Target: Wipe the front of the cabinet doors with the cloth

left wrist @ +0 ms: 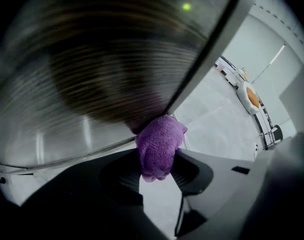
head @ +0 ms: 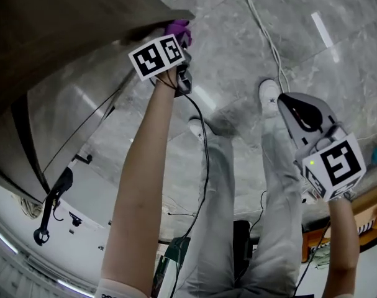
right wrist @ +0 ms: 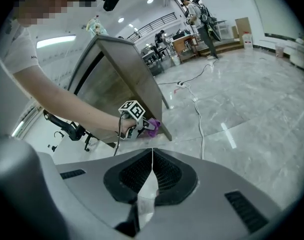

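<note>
1. Your left gripper (left wrist: 159,165) is clenched on the purple cloth (left wrist: 160,143). The cloth is bunched between the jaws and sticks out past the tips.
2. The cloth is pressed against the cabinet door (left wrist: 106,69), right at its lower corner by the edge.
3. Your right gripper (right wrist: 152,176) has its jaws closed together with nothing between them. It hangs well apart from the cabinet, out by your right leg.
4. The step in hand looks like wiping the door front, and most of the panel seems not yet covered.
5. To do it well, hold the cloth flat on the wood so the jaw tips don't scrape it. Use long overlapping strokes and firm, even pressure.
6. You're at a corner, so don't let the cloth slide off the edge. The wad is small and could pull out of the jaws if it catches there.
7. The door surface is dark wood grain and smooth, with a slight sheen and a light frame edge.
8. The floor (head: 250,61) is glossy grey marble-look tile. A white cable (head: 266,36) runs across it near your feet, so mind your step.
9. The room is a big, bright open hall. There are people (right wrist: 197,11) and tables at the far end.
</note>
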A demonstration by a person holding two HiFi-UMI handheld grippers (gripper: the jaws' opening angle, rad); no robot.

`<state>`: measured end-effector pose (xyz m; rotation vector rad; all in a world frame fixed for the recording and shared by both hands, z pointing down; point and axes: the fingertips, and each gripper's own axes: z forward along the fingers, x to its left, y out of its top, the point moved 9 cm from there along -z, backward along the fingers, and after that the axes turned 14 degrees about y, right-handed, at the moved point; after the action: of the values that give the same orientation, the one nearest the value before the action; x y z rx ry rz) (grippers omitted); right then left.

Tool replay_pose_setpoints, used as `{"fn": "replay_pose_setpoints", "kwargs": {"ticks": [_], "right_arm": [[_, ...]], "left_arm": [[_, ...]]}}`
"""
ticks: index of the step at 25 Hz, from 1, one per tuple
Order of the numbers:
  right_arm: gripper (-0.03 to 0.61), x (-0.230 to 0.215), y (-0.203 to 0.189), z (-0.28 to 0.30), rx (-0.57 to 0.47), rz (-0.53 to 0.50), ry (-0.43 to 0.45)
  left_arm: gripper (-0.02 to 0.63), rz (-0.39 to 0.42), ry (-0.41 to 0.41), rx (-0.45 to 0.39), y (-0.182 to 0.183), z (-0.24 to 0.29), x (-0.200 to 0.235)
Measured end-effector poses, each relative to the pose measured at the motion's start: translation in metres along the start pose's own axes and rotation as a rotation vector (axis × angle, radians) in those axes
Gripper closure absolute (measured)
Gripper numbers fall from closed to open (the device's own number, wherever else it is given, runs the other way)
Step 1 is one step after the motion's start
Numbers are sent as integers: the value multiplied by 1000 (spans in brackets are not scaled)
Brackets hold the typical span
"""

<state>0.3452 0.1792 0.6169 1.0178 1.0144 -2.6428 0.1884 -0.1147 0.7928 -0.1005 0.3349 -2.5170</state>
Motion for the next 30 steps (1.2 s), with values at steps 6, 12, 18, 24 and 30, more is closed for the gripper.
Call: {"fn": "replay_pose_setpoints", "kwargs": {"ticks": [6, 12, 18, 24, 30], "right_arm": [[551, 15, -13, 34, -58, 24, -18], [551, 58, -13, 80, -59, 2, 29], [551, 97, -16, 115, -36, -14, 60], [551, 131, -19, 146, -12, -39, 85], [551, 156, -15, 160, 2, -72, 77]], "left_arm": [[462, 29, 34, 28, -16, 8, 50], [462, 63, 86, 66, -43, -3, 121], [462, 52, 126, 84, -67, -17, 183], [462, -130, 172, 86, -99, -32, 246], [462, -253, 226, 79, -123, -50, 297]]}}
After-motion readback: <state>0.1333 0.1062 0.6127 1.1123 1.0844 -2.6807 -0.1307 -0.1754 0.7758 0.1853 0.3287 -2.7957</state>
